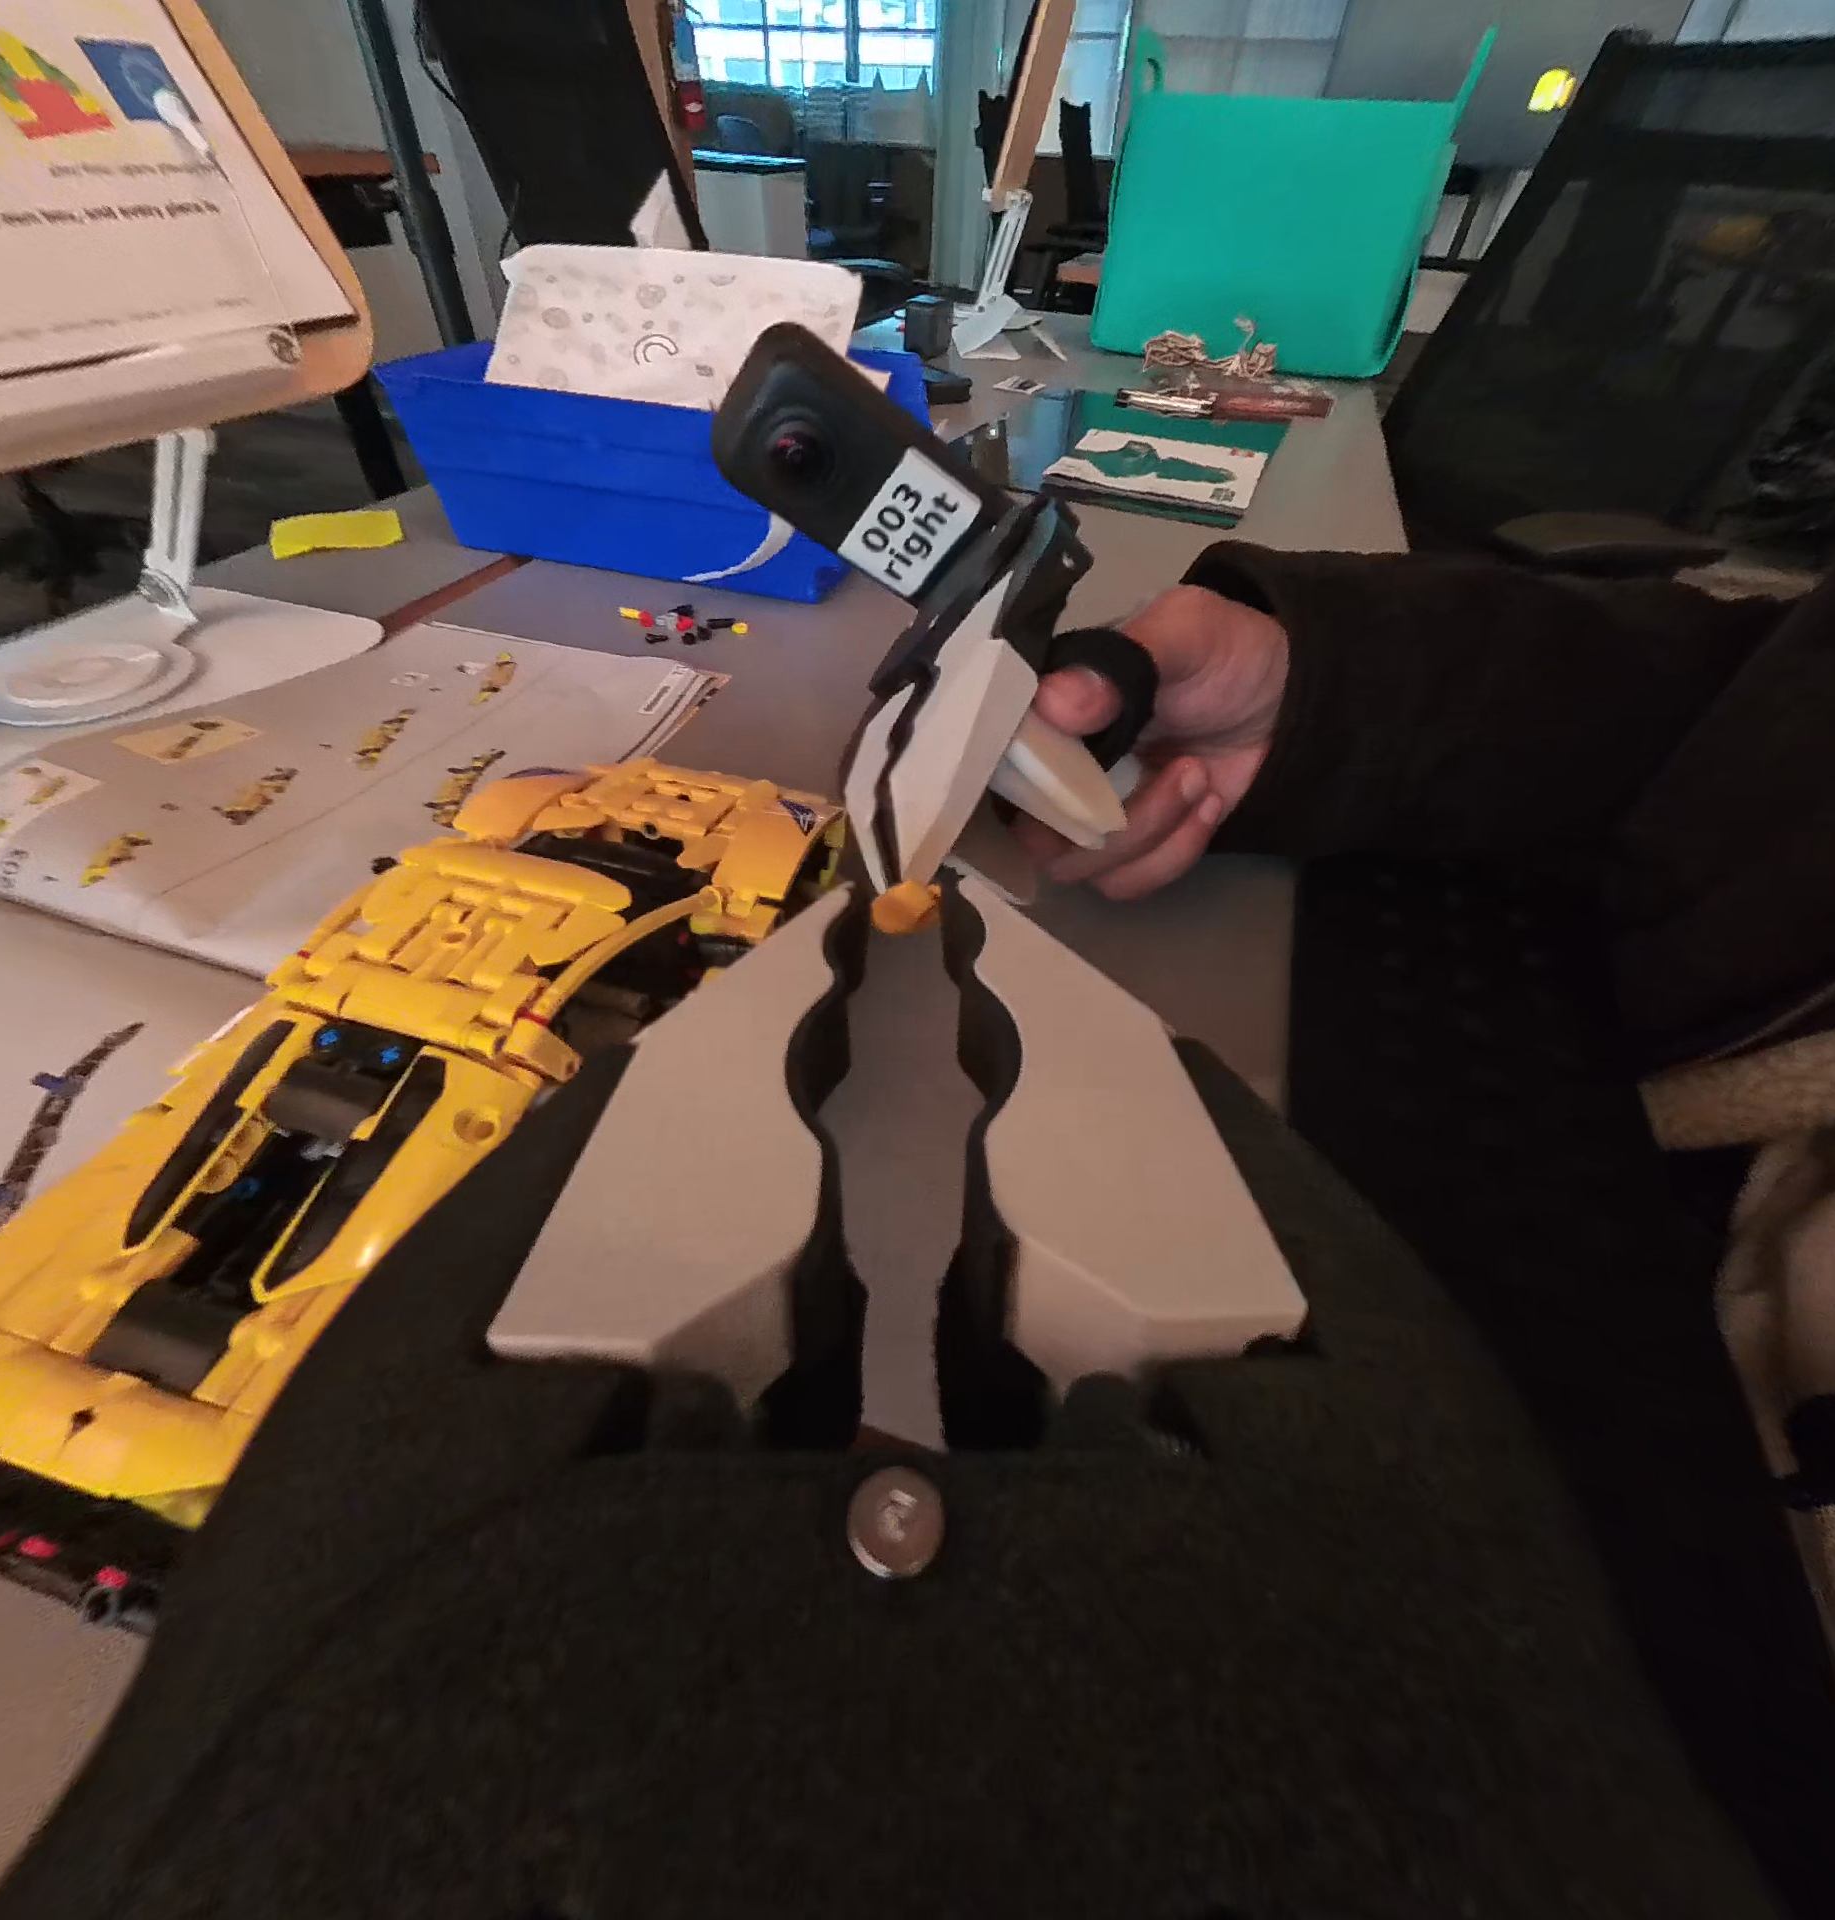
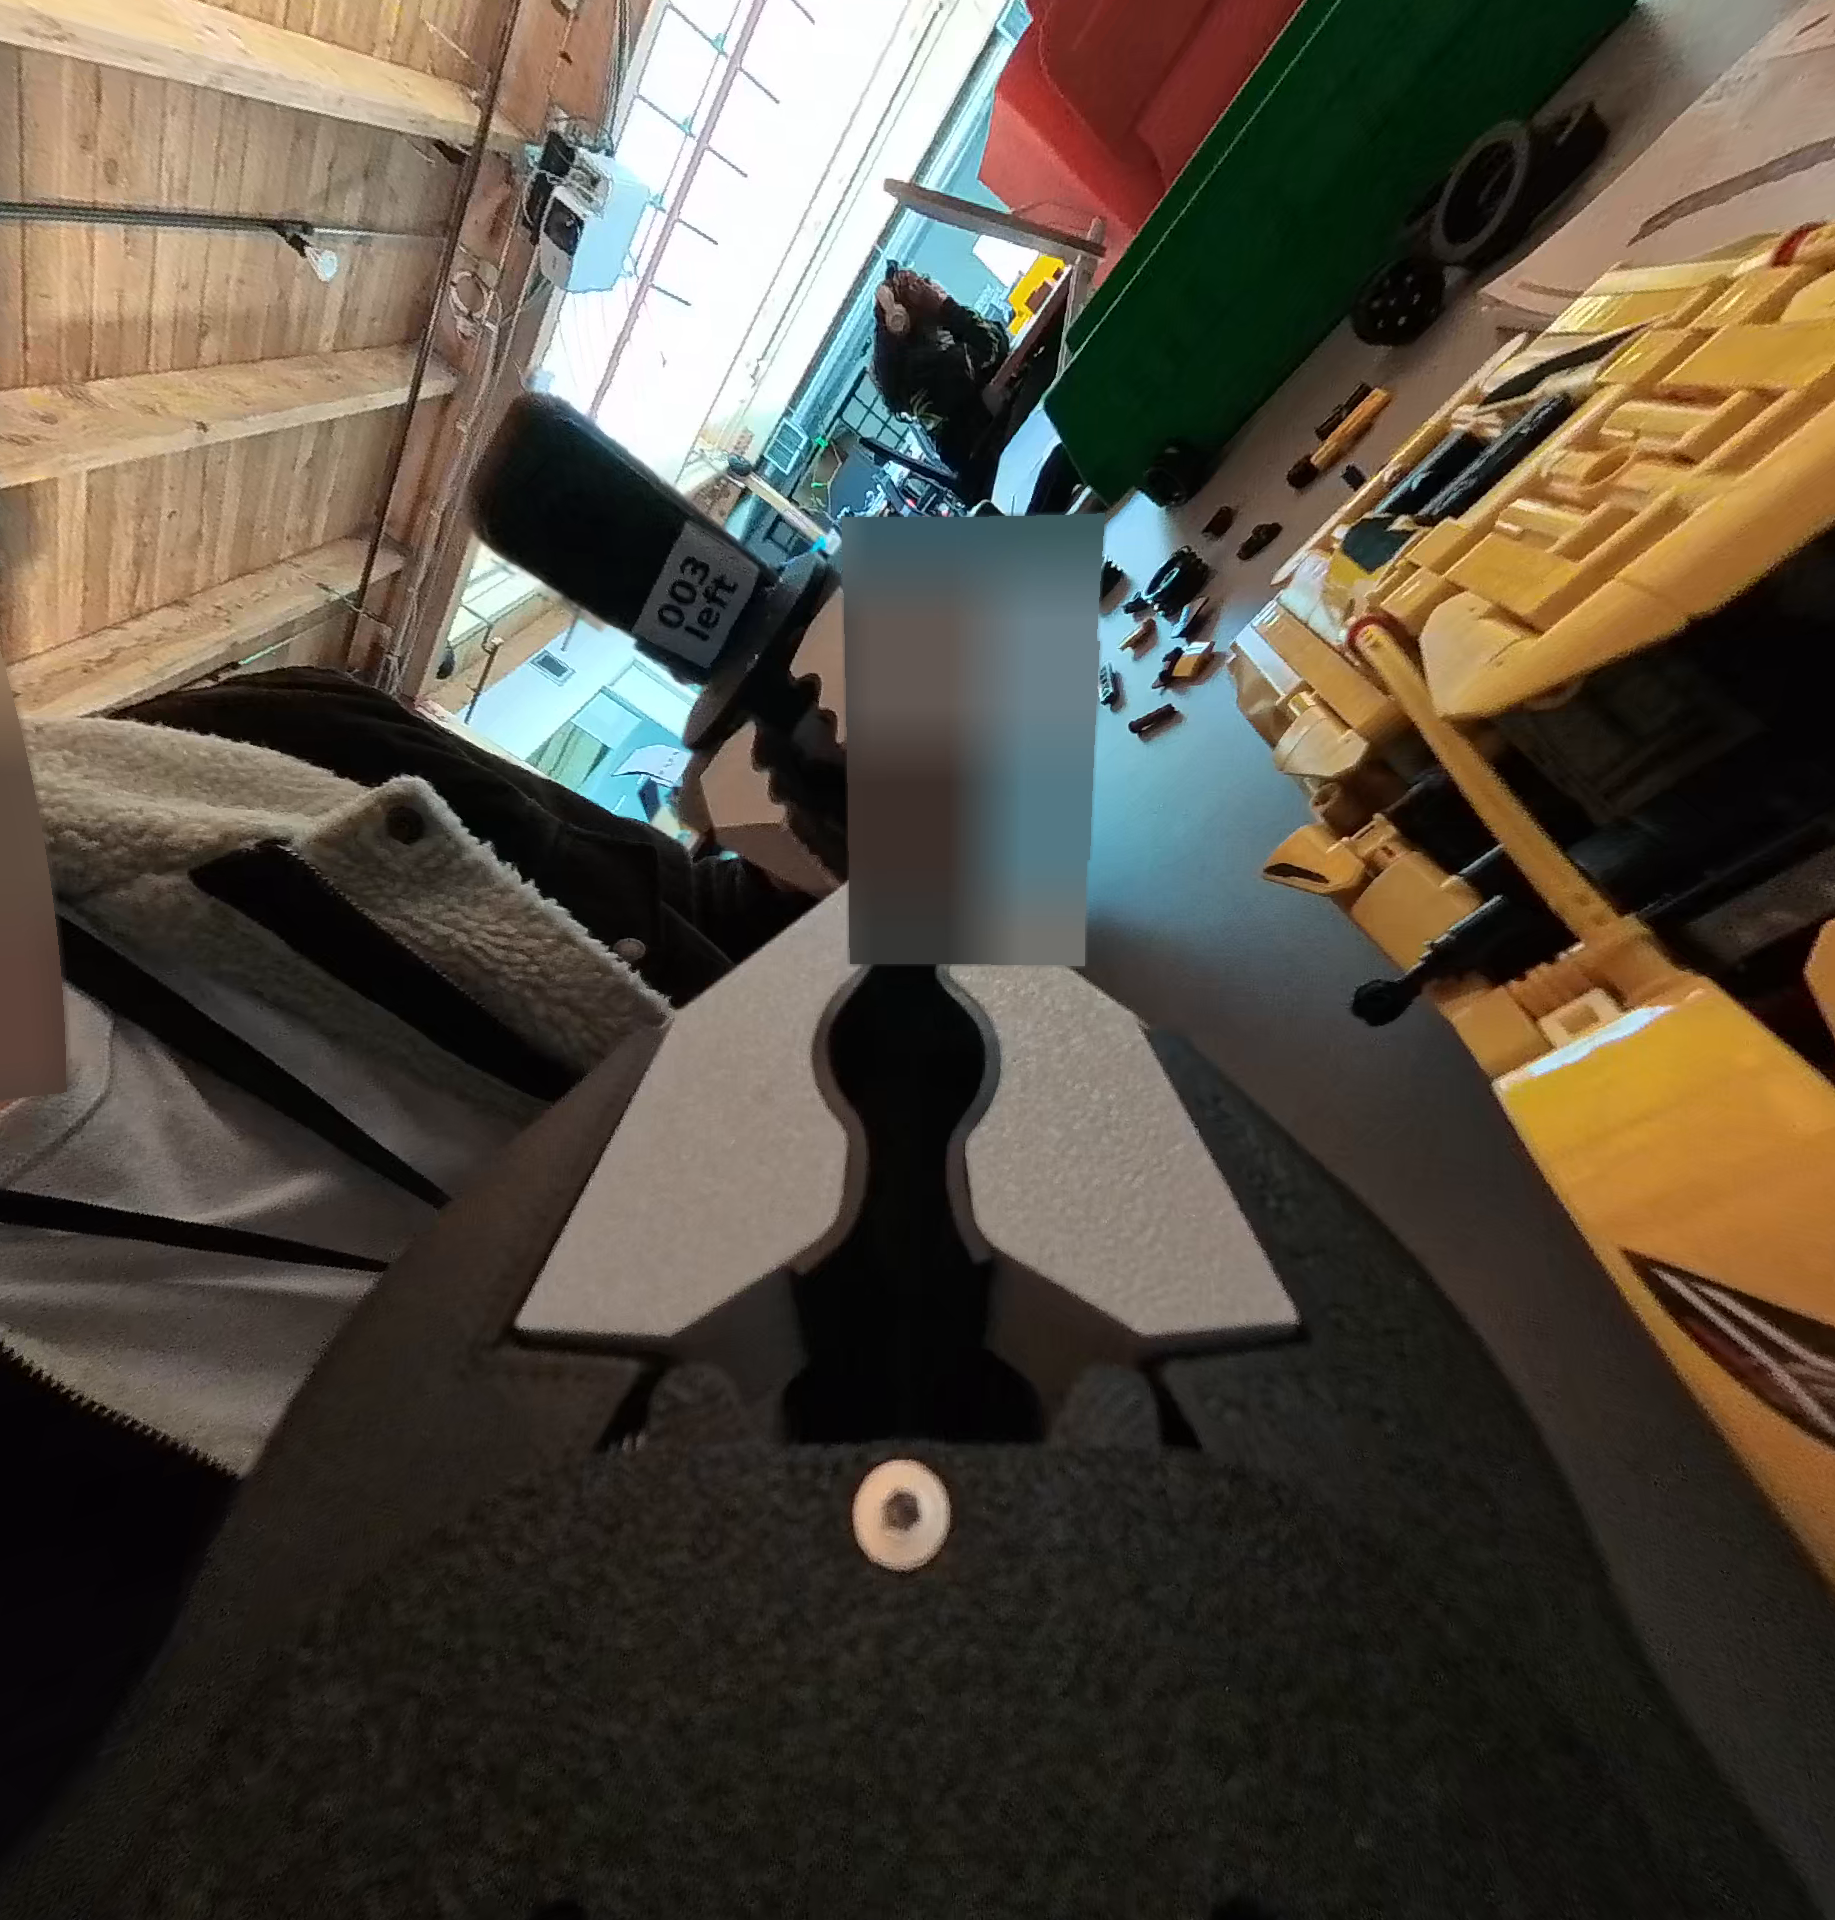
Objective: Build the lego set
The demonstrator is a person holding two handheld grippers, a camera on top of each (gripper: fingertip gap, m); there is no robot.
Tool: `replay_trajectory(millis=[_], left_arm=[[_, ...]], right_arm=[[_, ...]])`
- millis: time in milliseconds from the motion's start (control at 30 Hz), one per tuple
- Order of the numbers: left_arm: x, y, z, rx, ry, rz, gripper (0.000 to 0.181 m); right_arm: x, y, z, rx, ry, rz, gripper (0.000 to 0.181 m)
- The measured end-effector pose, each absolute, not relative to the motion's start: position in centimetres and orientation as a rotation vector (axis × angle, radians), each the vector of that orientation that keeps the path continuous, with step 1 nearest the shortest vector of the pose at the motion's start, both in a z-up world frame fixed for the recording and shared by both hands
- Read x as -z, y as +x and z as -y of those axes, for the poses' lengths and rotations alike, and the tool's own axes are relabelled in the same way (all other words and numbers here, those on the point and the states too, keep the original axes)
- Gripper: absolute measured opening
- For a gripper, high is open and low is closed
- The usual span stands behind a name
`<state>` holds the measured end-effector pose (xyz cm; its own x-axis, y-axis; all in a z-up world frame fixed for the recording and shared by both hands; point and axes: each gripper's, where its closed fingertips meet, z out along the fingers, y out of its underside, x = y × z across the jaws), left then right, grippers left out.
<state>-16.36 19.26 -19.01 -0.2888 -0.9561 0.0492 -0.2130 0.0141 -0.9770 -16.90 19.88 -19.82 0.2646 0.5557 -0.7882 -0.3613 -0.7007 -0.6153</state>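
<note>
A yellow lego car (image 1: 393, 997) lies on the grey table, left of centre in the left wrist view. My right gripper (image 1: 892, 871) comes down from above in that view, shut on a small yellow piece (image 1: 902, 909). My left gripper (image 1: 905, 891) is open, with its fingertips on either side of that piece, just off the car's far end. In the right wrist view the right gripper (image 2: 905, 977) has its jaws close together, the tips hidden by a blurred patch. The car (image 2: 1619, 436) fills that view's right side.
An open instruction booklet (image 1: 300, 748) lies behind the car, with a blue bin (image 1: 601, 468) and a few small loose pieces (image 1: 684, 621) beyond it. A green bag (image 1: 1266, 218) stands at the back. Black wheels (image 2: 1484, 197) and loose pieces (image 2: 1173, 623) lie on the table. Only a small space, under 4 cm, lies between the two pairs of fingers.
</note>
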Motion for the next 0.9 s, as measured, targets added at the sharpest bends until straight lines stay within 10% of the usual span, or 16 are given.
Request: replay_trajectory(millis=[900], left_arm=[[17.1, -16.6, -20.1, 1.296, -1.161, -1.459, 0.012]], right_arm=[[18.2, -17.6, -19.6, -1.667, -1.674, 0.163, 0.014]])
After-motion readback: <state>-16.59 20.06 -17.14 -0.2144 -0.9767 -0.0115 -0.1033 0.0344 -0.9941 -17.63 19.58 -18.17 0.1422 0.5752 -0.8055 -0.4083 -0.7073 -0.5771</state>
